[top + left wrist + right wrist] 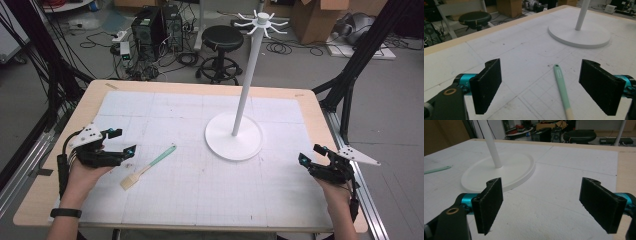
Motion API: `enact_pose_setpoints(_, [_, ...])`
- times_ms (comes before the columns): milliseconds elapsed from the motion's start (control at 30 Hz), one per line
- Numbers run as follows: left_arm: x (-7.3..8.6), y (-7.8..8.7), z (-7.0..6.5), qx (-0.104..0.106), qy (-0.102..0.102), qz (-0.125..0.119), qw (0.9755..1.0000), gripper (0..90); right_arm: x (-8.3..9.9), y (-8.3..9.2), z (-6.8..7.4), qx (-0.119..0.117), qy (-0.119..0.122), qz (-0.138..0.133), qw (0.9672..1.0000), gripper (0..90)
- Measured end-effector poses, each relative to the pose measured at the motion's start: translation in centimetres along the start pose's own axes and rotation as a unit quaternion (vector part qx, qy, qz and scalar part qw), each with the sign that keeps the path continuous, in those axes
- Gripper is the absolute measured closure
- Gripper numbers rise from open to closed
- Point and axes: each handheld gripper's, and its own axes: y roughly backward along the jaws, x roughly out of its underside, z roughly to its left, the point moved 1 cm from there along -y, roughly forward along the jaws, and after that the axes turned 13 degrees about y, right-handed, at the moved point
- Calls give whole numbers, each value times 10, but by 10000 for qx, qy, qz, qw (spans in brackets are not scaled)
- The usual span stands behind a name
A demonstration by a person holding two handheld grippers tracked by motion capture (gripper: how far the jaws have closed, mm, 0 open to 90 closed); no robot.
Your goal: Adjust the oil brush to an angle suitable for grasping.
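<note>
Claws (121, 141) (311, 153) both gape apart; slim mint-handled spatula (149, 167) lies flat on gridded mat (200, 190).

The right gripper (541, 203), its two black ridged jaws spread wide with nothing between them, hangs low over a white gridded mat (564, 202) on a wooden table (626, 165). Ahead and to the left, a white pole rises from a round white stand base (499, 173) resting on the mat. A mint-green handle (437, 170) lies flat at the far left edge. Beyond the table stand a black stool (579, 136) and dark computer cases (544, 134).
</note>
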Motion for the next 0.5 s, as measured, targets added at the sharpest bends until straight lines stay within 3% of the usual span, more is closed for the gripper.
enact_pose_setpoints(300, [5, 16, 11, -99, 192, -264, 9994, 150, 0, -1, 0, 1, 17, 39, 10000, 180])
enact_pose_setpoints(500, [4, 20, 10, 17, 213, -313, 9993, 147, 0, 0, -1, 18, 32, 56, 10000, 170])
